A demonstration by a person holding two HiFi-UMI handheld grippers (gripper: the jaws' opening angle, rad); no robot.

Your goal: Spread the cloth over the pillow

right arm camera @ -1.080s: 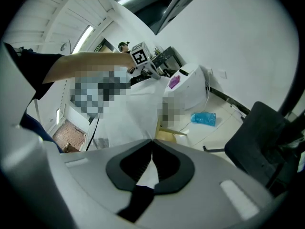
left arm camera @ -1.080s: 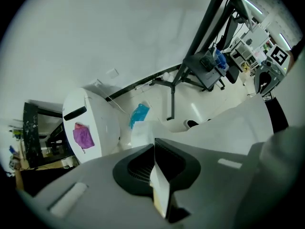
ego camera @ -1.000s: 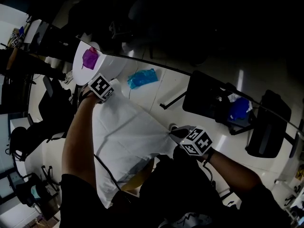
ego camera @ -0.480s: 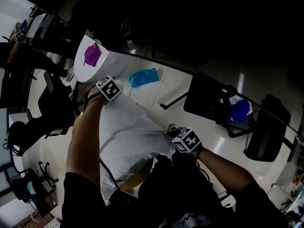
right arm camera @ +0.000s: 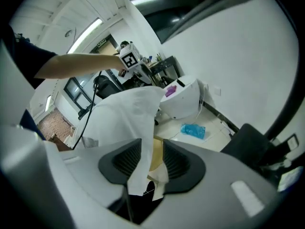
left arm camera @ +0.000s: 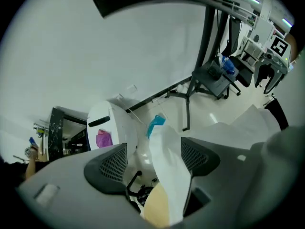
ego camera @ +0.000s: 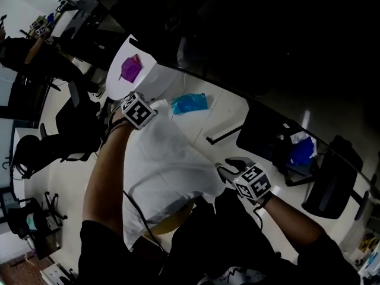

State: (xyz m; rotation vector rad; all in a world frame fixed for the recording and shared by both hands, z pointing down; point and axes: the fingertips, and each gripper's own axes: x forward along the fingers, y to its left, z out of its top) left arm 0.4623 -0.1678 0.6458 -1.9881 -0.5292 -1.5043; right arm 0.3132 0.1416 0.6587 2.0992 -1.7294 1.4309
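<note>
A white cloth (ego camera: 166, 165) lies stretched between my two grippers over a yellowish pillow (ego camera: 172, 217), which shows only at the cloth's lower edge. My left gripper (ego camera: 145, 108) is at the cloth's far corner. Its jaws have just been opening and now stand wide apart. A fold of the cloth (left arm camera: 169, 168) hangs between them against the right pad (left arm camera: 198, 156), with the pillow (left arm camera: 157, 206) below. My right gripper (ego camera: 230, 170) is at the near right corner. Its jaws have also just been opening. The cloth (right arm camera: 143, 159) drapes loosely through the gap beside the left pad (right arm camera: 125, 162).
A white rounded machine with a purple patch (ego camera: 132, 70) stands beyond the cloth, and a blue bag (ego camera: 190, 103) lies on the pale floor. Two black chairs (ego camera: 267, 138) (ego camera: 329, 177) stand to the right, one carrying a blue object (ego camera: 301, 150). A person (ego camera: 24, 46) is at the far left.
Both grippers were shut on the cloth's corners and now have their jaws apart. The left hand has risen a little, and the cloth edge by the right gripper has slackened.
</note>
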